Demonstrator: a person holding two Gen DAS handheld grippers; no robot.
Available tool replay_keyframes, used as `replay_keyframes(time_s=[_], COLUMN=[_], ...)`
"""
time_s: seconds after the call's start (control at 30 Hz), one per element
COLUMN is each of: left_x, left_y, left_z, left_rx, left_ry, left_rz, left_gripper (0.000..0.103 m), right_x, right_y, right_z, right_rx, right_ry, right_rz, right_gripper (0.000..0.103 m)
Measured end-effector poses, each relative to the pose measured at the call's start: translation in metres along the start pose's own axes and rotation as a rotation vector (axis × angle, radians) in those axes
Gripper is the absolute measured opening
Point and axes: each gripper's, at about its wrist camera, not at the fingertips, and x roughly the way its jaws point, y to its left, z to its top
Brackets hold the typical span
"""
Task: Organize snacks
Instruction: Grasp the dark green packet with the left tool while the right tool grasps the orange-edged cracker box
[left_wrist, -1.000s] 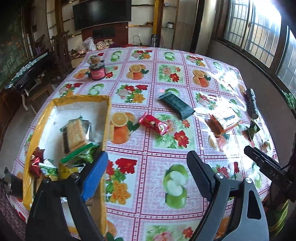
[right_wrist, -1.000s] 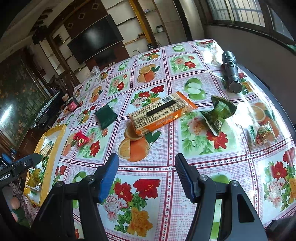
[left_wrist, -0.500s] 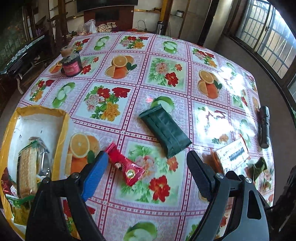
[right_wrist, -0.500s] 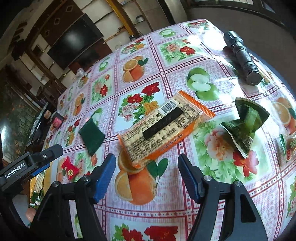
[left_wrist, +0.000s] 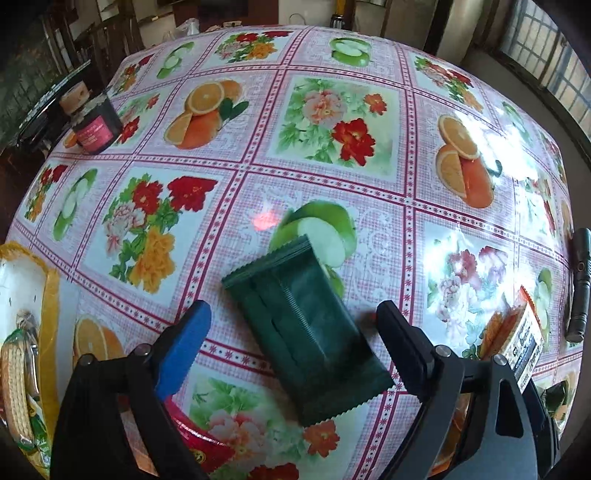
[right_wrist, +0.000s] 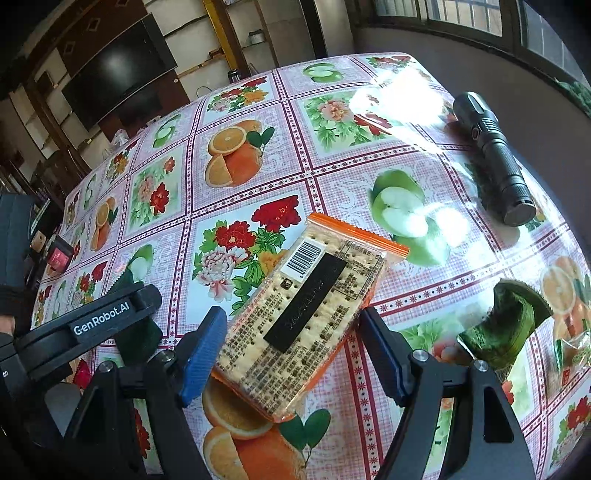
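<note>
Tablecloth (right_wrist: 258, 184) carries flashlight (right_wrist: 495, 155) beside cracker pack (right_wrist: 306, 321).

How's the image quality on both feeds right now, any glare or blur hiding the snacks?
Left wrist view: window glare washes out the tablecloth at right; the dark green packet is slightly motion-smeared but readable. Right wrist view: a bright glare patch lies near the flashlight; the cracker pack is sharp, its barcode legible. Both show strong fisheye bending at the edges.
</note>
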Motion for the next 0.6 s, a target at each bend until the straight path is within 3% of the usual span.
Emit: replay_keyframes(time_s=[0.07, 0.13, 0.37, 0.43, 0.5, 0.6], left_x=[-0.003, -0.010, -0.021, -0.028, -0.045, -0.074], left_y=[-0.001, -0.001, 0.036, 0.045, 0.048, 0.050], left_z=[-0.003, -0.005, -0.017, -0.021, -0.028, -0.041], left_rx=[0.035, 0.069, 0.036, 0.014, 0.018, 0.037], left_ry=[-0.021, -0.037, 0.006, 0.007, -0.020, -0.071], left_rz=[-0.008, -0.031, -0.119, -0.155, -0.167, -0.172], left_gripper=[0.081, 0.049, 0.046, 0.046, 0.046, 0.046], right_x=[0.004, 0.007, 0.010, 0.008, 0.006, 0.001], right_y=[0.005, 0.011, 0.015, 0.014, 0.013, 0.009], right_z=[0.001, 0.001, -0.001, -0.001, 0.000, -0.004], right_rx=[-0.043, -0.095, -0.222, -0.227, -0.234, -0.243], right_ry=[-0.004, -0.010, -0.005, -0.011, -0.011, -0.002], right_rz=[-0.023, -0.047, -0.103, -0.113, -0.097, -0.057], right_gripper=[0.078, 0.080, 0.074, 0.062, 0.053, 0.053])
